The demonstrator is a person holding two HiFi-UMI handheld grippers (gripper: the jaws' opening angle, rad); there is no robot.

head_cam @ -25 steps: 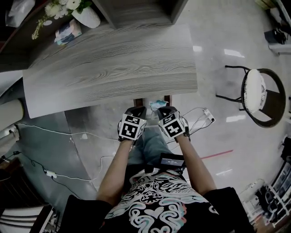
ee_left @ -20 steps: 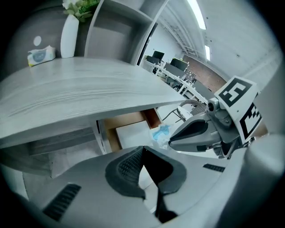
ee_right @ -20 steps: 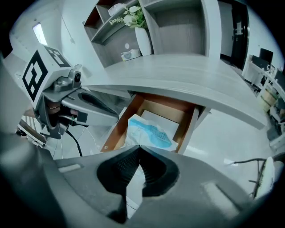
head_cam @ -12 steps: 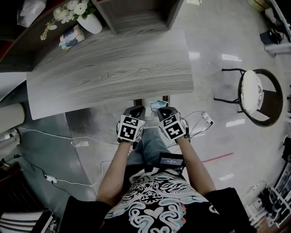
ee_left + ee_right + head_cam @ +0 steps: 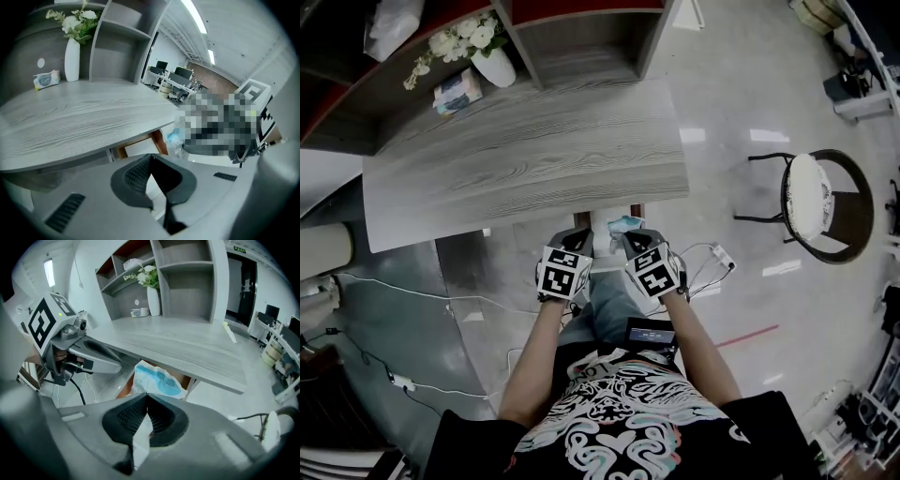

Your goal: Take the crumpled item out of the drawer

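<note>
Under the grey wooden desk point(image 5: 525, 150) a drawer point(image 5: 602, 227) with a white inside and brown wooden sides stands pulled out. The crumpled item point(image 5: 157, 378), a white and blue wrapper, sticks up at the drawer's right side point(image 5: 624, 222). My right gripper point(image 5: 147, 395) is shut on the wrapper's lower white part, just in front of the desk edge point(image 5: 623, 234). At the drawer's point(image 5: 138, 147) front edge, my left gripper point(image 5: 151, 157) is shut, with a white strip showing between its pads. In the head view the left gripper point(image 5: 584, 229) sits beside the right one.
At the back of the desk stand a white vase with flowers point(image 5: 495, 64) and a tissue pack point(image 5: 457, 89), below open shelves point(image 5: 185, 268). A round chair point(image 5: 820, 199) stands on the floor to the right. Cables point(image 5: 712, 253) lie beneath the desk near my legs.
Both grippers have drawn slightly back from the desk edge toward my body. More of the drawer's white inside shows. The wrapper stays by the right gripper's tip.
</note>
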